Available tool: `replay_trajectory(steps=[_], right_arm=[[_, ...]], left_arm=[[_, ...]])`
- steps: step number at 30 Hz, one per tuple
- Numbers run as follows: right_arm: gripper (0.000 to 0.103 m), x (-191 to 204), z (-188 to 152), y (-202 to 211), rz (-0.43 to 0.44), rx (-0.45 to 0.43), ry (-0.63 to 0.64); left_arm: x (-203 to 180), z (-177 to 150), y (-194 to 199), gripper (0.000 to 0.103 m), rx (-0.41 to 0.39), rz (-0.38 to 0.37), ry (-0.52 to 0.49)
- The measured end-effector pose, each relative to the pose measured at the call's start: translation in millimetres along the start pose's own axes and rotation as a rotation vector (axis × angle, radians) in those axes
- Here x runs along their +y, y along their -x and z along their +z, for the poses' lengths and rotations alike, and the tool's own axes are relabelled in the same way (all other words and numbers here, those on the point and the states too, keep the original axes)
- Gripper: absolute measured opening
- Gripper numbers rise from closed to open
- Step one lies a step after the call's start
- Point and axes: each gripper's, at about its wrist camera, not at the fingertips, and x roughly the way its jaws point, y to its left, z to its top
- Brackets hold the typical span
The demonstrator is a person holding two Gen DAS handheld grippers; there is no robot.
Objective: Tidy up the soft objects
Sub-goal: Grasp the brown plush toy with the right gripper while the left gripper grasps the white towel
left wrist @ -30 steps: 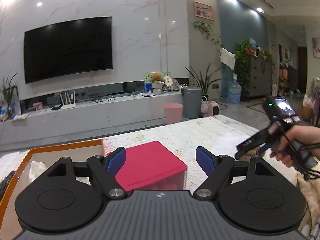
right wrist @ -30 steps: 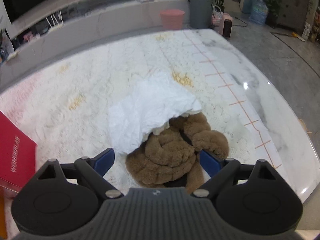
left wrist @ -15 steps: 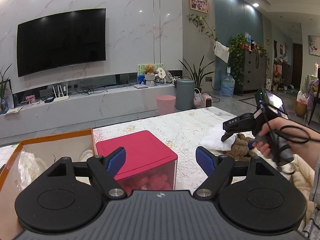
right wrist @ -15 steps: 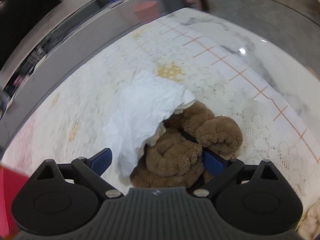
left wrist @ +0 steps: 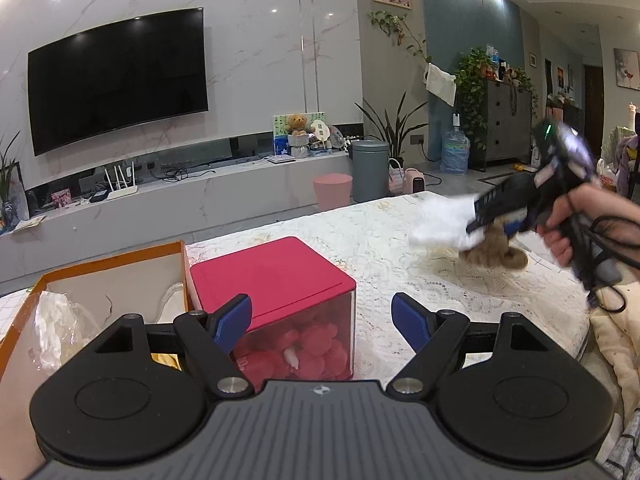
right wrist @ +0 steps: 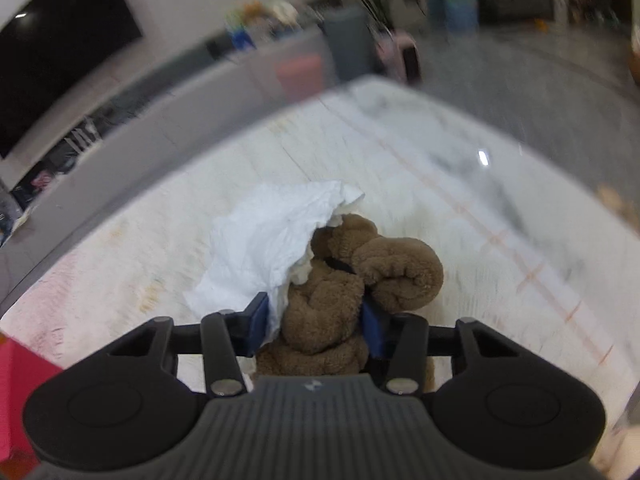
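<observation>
A brown plush toy [right wrist: 340, 280] lies bundled with a white crumpled cloth [right wrist: 264, 240]. My right gripper [right wrist: 316, 320] is shut on the plush toy, with an edge of the cloth caught against the left pad, and holds the bundle above the lace-covered table [right wrist: 400, 152]. The bundle shows in the left wrist view too: plush toy [left wrist: 496, 250], cloth [left wrist: 440, 224], right gripper [left wrist: 492, 220]. My left gripper [left wrist: 322, 322] is open and empty, hovering over a red-lidded clear box [left wrist: 276, 276] of red soft pieces.
An open orange cardboard box [left wrist: 100, 280] with plastic wrap and white items stands left of the red-lidded box. A cream blanket [left wrist: 616, 336] lies at the right table edge. A TV wall, low console, pink bin and grey bin lie beyond the table.
My right gripper closed on the plush toy and cloth and lifted them off the table. The left gripper stayed open and shifted slightly.
</observation>
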Motion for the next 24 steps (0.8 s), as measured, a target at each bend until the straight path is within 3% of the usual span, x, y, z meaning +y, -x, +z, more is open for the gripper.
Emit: replay_trajectory(steps=[3,5,8,11,13,15,18,21,24], right_arm=[[0.048,9.8,4.5,28.7,0.057,-0.043,0.028],[0.049,21.2,3.4,43.6,0.103,-0.026,0.078],[0.049,47.3,-16.7,41.4,0.176,0.088,0.210],[0.048,72.1,-47.2,14.3,0.230,0.244,0.295],[0.048,86.6,-64.5,-3.5,0.211,0.306,0.356],[0.048,93.2,-71.2,-12.3,0.172,0.307,0.398],[0.048,84.8,-62.4,-13.1,0.167,0.301,0.353],[0.048,70.0,-55.3,-7.6,0.067,0.275,0.398],[0.049,56.7,-55.1,-1.9,0.107,0.310,0.384]], left_arm=[[-2.3,-2.6,-1.2,0.093,0.007,0.001,-0.007],[-4.3,-4.2,-2.1,0.093,0.013,0.001,-0.015],[-8.9,-4.4,-3.9,0.093,0.021,-0.007,-0.023],[-15.4,-6.6,-2.8,0.093,0.023,-0.013,-0.044],[-19.2,-8.1,-0.2,0.093,0.018,-0.015,-0.064],[-19.7,-9.2,0.5,0.093,0.015,-0.019,-0.078],[-20.2,-12.0,-3.1,0.093,0.028,-0.022,-0.075],[-22.4,-14.7,-8.4,0.093,0.051,-0.028,-0.072],[-31.8,-18.5,-11.1,0.093,0.059,-0.054,-0.119]])
